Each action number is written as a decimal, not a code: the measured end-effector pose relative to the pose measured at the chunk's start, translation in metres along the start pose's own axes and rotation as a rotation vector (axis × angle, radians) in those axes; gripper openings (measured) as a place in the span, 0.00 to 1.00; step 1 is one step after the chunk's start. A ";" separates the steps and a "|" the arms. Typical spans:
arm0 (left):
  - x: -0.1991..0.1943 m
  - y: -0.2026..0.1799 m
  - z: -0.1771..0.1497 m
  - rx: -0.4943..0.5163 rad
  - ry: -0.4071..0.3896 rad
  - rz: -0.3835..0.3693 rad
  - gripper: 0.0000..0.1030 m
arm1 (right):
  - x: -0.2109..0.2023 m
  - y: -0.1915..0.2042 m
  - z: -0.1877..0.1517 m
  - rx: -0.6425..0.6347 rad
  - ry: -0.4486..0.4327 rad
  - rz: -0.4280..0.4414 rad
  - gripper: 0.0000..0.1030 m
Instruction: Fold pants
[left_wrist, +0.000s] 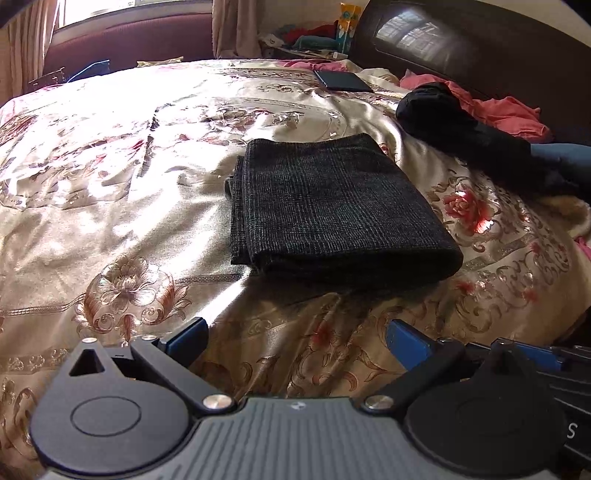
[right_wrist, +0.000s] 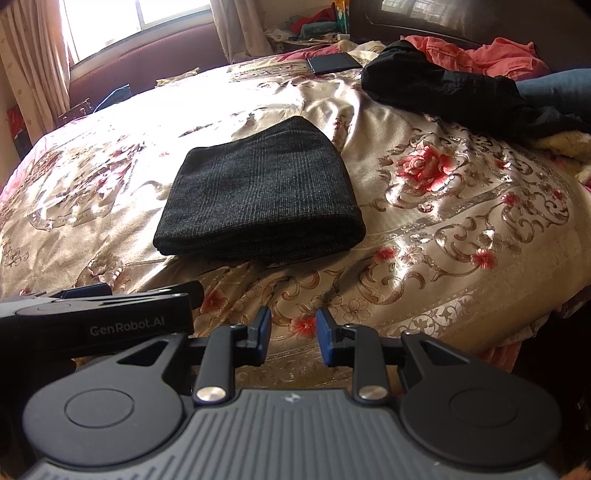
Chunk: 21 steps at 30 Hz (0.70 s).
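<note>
both grippers hover low over the satin floral bedspread (left_wrist: 110, 206), clear of the pants (left_wrist: 332, 206). left gripper (left_wrist: 295, 336) spread wide, right gripper (right_wrist: 293, 336) slightly parted, both empty. the pants are a thick woven rectangle.

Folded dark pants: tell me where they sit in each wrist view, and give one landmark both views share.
Left wrist view: the folded dark pants lie slightly right of centre on the floral bedspread.
Right wrist view: the folded dark pants lie slightly left of centre.
Shared landmark: the flat dark rectangular item lying near the head of the bed, beyond the pants.
</note>
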<state>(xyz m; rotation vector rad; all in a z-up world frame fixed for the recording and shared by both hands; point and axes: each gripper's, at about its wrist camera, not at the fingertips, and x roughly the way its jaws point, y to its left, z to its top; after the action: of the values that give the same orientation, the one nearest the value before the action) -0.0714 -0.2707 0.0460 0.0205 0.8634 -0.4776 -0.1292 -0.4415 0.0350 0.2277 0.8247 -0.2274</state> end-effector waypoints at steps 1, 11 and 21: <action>0.000 0.000 0.000 -0.002 0.001 -0.001 1.00 | 0.000 0.000 0.000 -0.001 0.000 0.000 0.27; 0.001 0.001 0.000 -0.007 0.005 -0.002 1.00 | 0.000 0.000 0.000 0.000 0.001 0.000 0.27; 0.001 0.002 0.000 -0.014 0.005 -0.005 1.00 | 0.000 0.000 0.000 -0.002 0.000 0.000 0.27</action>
<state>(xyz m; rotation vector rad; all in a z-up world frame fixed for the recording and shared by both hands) -0.0705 -0.2696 0.0451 0.0067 0.8715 -0.4769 -0.1289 -0.4417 0.0351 0.2261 0.8245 -0.2264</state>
